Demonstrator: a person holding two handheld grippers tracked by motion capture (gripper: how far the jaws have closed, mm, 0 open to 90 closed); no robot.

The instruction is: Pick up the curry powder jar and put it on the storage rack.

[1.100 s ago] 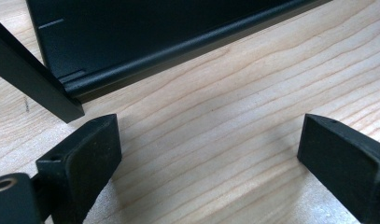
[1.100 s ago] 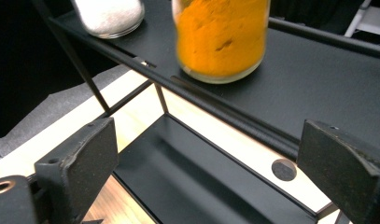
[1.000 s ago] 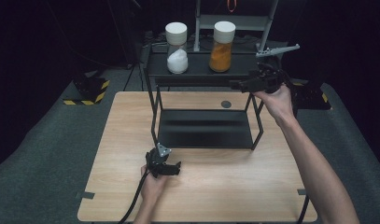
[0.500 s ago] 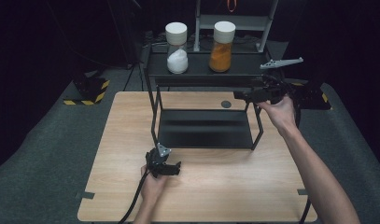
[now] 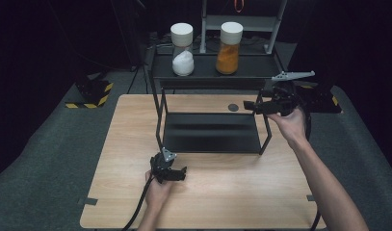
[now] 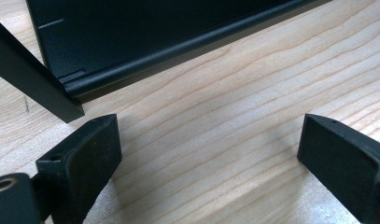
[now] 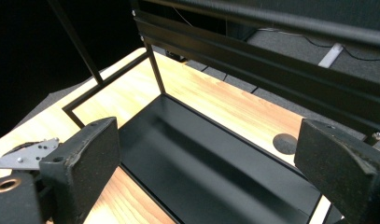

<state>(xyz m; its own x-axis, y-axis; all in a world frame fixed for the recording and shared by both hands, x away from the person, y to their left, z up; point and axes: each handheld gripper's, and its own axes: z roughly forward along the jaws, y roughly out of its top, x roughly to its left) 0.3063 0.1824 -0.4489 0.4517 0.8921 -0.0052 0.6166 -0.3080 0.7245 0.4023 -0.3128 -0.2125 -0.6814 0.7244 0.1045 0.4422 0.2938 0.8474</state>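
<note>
Two-tier black rack point(image 5: 213, 77) stands on the wooden desk point(image 5: 232, 192), toward its far half. Top shelf carries two clear jars with white lids: jar of white powder point(image 5: 182, 50) on the left, jar of orange powder point(image 5: 230, 48) on the right, apart from each other, both upright. Bottom shelf point(image 5: 210, 132) sits low over the desk.

Right gripper point(image 5: 249, 106) is held in the air at the rack's right end, below the top shelf, pointing in toward the rack; jaws spread wide, nothing between them. In the right gripper view the bottom shelf point(image 7: 215, 163) lies ahead between the jaws, with a round dark spot point(image 7: 285, 143) on the desk behind it.

Left gripper point(image 5: 181, 173) rests low on the desk in front of the rack's front left leg, jaws spread wide, nothing between them. The left gripper view has bare desk wood point(image 6: 215, 140) between the jaws, and the rack leg point(image 6: 33, 84) and shelf edge just ahead.
</note>
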